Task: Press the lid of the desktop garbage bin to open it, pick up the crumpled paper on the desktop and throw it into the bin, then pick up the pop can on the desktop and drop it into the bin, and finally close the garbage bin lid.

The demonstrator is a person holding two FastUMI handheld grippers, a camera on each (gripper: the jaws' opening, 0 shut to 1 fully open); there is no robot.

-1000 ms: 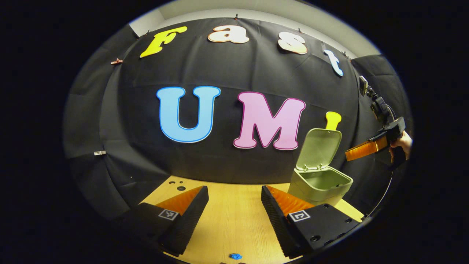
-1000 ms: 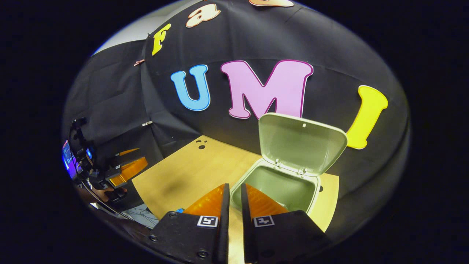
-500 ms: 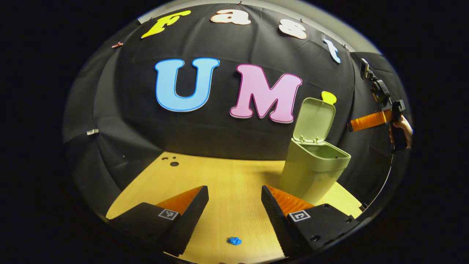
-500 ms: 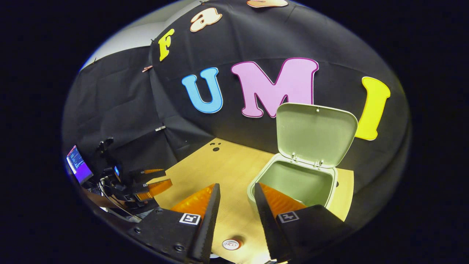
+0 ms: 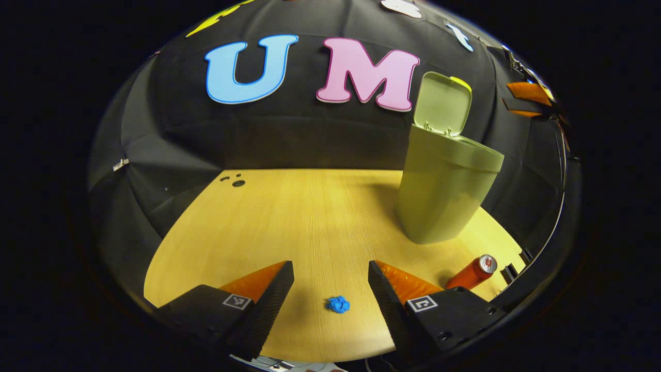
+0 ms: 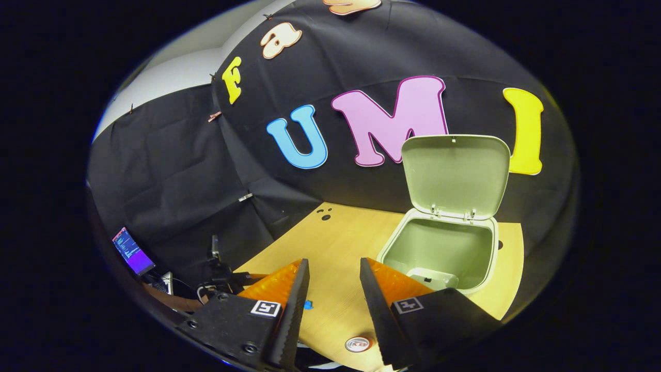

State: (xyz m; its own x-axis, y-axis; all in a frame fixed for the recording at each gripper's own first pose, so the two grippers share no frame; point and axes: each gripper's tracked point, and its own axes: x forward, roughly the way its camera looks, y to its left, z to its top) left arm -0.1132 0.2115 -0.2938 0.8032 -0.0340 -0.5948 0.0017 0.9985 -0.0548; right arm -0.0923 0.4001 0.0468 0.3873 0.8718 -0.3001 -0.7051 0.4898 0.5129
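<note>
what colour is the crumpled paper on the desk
Blue. The paper shows best in the left gripper view, lying between the open left gripper fingers.

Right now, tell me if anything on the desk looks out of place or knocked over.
Nothing looks spilled or damaged. The bin stands upright with its lid open, the crumpled paper lies loose on the desk, and the can sits near the desk's front edge.

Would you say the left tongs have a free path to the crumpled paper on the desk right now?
Probably yes: the left tongs are open, the crumpled paper lies on bare desk between them, nothing in between.
</note>
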